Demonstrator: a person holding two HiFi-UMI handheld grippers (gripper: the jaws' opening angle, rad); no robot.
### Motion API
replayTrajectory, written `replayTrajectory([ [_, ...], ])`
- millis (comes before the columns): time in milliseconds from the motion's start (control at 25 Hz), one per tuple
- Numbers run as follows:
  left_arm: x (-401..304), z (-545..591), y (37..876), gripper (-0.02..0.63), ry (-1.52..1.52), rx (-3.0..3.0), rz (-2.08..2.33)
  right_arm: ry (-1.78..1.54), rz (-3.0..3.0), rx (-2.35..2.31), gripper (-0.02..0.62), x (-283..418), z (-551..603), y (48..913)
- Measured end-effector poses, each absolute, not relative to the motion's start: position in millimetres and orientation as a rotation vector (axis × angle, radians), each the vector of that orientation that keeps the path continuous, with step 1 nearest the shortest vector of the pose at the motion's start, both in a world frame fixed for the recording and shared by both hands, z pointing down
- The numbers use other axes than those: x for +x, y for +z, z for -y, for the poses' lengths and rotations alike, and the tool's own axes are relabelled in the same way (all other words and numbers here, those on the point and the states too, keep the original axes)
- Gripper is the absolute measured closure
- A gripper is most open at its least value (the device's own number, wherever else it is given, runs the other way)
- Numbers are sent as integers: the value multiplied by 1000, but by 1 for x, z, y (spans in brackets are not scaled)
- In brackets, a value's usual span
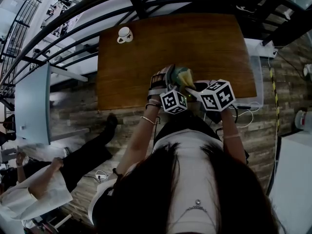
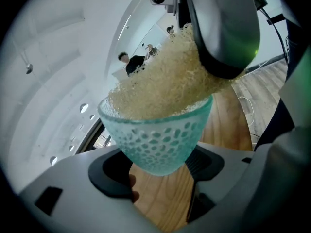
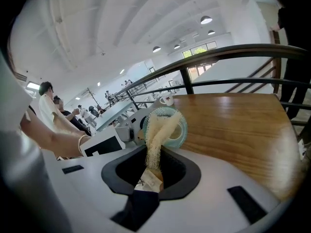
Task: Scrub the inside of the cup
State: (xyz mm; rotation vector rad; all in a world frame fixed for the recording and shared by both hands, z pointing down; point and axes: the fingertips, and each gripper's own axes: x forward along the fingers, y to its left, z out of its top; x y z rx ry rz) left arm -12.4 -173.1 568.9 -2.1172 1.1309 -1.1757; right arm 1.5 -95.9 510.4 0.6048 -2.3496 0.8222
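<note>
So the cup [image 2: 158,140] is a little teal glass one with a bumpy dotted pattern. It isn't on the table [image 1: 195,43] at all, it's held up in the air over the near edge. The left gripper [image 2: 160,171] has it by the lower part, with a dark pad on each side of the glass, so those jaws are clamped onto the cup. It's tipped over, with its mouth facing the right gripper [image 3: 150,171].

Stuffed into the mouth is a pale yellowish scrubber [image 2: 160,86], a rough, fibrous, loofah-looking thing. From the left gripper view it fills pretty much the whole opening and bulges out over the rim. From the right gripper view it's a long strip running from the jaws straight into the cup. The right jaws are nearly together and pinching the tail end of that strip, where a small tag sits right in the pinch.

In the head view the two grippers are close beside each other, their marker cubes almost side by side, with the cup just beyond them. There's a bracelet [image 1: 147,120] on the person's left wrist.

The table is a brown wooden top. The only other thing I can spot on it is a white mug [image 1: 125,34], way off at the far left corner and well apart from the action. Behind the table runs a dark metal railing [image 3: 218,52], and there's a plank floor [image 1: 73,111] around it. Someone in a white top [image 1: 29,194] is standing off to the left.
</note>
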Motion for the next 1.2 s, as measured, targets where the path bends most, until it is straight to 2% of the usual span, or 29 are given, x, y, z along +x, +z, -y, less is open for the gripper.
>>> replayTrajectory([
  [720, 4, 160, 547, 267, -1053, -1961, -1060, 1049, 2346, 486, 505, -6, 82, 505],
  [1200, 3, 157, 531, 267, -1038, -1965, -1117, 1496, 2469, 404, 508, -12, 89, 488],
])
